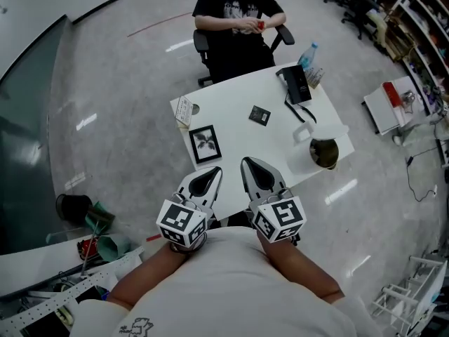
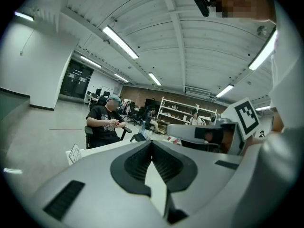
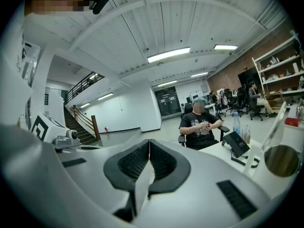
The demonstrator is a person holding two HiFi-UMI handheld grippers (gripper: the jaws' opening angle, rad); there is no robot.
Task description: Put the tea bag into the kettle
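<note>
My left gripper and right gripper both hang at the near edge of the bench, and neither carries anything. The left fingers are clenched on nothing. The right ones are pressed together the same way, their dark pads meeting with only open bench beyond them.

Just ahead of my left gripper lies a black picture frame, flat on the white top. Past it, toward the middle, sits a small dark square that I take for the tea bag — it is too small for me to be sure. It lies flat and well apart from everything else. Off to my right, near the bench's right corner, stands the kettle, its mouth open upward and a white handle turned toward the middle.

Further back are a white card at the left edge, a black stand and a bottle. A seated person faces me across the far side.

I judge this to be the very start: the reach toward the tea bag, with no grasp made. Next I should part one pair of fingers — the right seems sensible, being on the kettle's side. Then I would go forward past the frame and come down on the square. Since it lies flat and thin, I expect I must catch it by an edge before carrying it to the kettle's mouth.
</note>
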